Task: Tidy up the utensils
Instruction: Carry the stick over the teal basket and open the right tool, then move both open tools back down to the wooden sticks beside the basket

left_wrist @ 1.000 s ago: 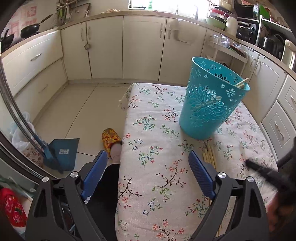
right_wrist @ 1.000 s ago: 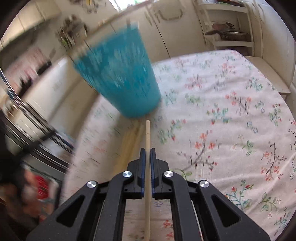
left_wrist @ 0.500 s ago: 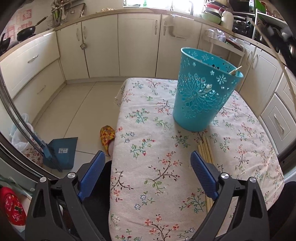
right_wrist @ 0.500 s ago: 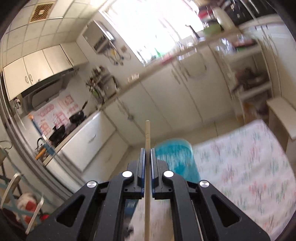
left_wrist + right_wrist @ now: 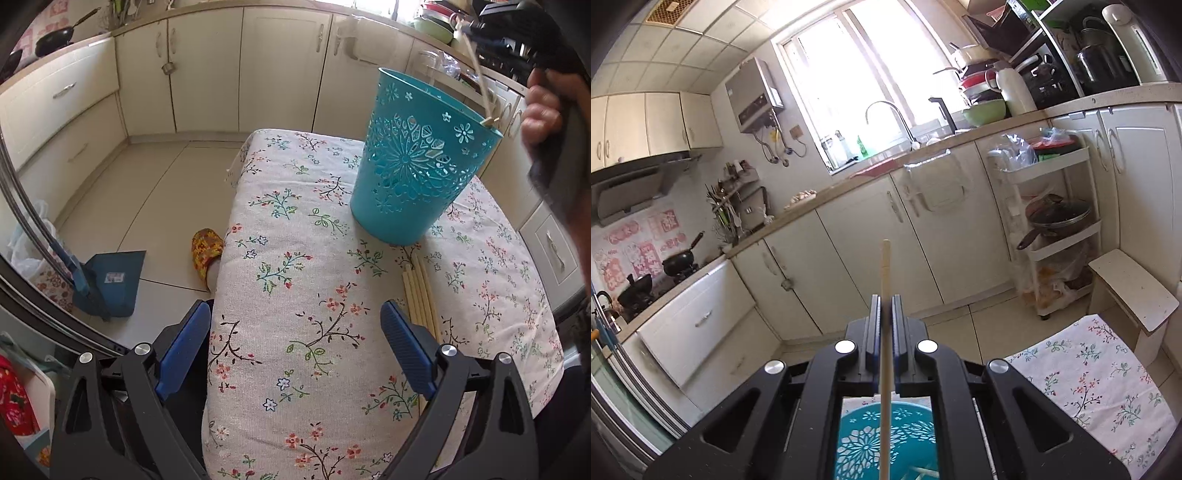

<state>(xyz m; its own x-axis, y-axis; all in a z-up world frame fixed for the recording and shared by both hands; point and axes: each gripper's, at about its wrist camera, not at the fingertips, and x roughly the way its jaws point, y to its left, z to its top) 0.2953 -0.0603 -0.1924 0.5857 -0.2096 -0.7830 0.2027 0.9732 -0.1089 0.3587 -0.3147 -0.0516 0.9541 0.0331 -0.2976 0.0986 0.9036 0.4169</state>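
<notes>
Right gripper (image 5: 885,314) has swung up since a second ago, from low over the table to above the basket, camera now facing the cabinets; it stays clamped on one chopstick (image 5: 885,280). Chopstick's lower end runs below the frame edge in the right wrist view, so its tip is cut off. In the left wrist view the same stick (image 5: 480,74) slants down from the right gripper at top right to the basket rim; whether its tip is inside is hard to tell. Right hand (image 5: 546,110) grips the handle, partly cut off by the lens edge.

Left gripper (image 5: 295,347) hangs low over the near table end, blue pads wide apart, nothing between them.

Teal basket (image 5: 417,162) stands upright on the floral tablecloth (image 5: 295,258); pale stick ends show at its far rim and, in the right wrist view, at its bottom (image 5: 923,470). Count unclear. Loose chopsticks (image 5: 419,291) lie side by side on the cloth just in front of the basket, near ends hidden behind the left gripper's right finger.

Blue dustpan (image 5: 110,280) on the floor at left.
</notes>
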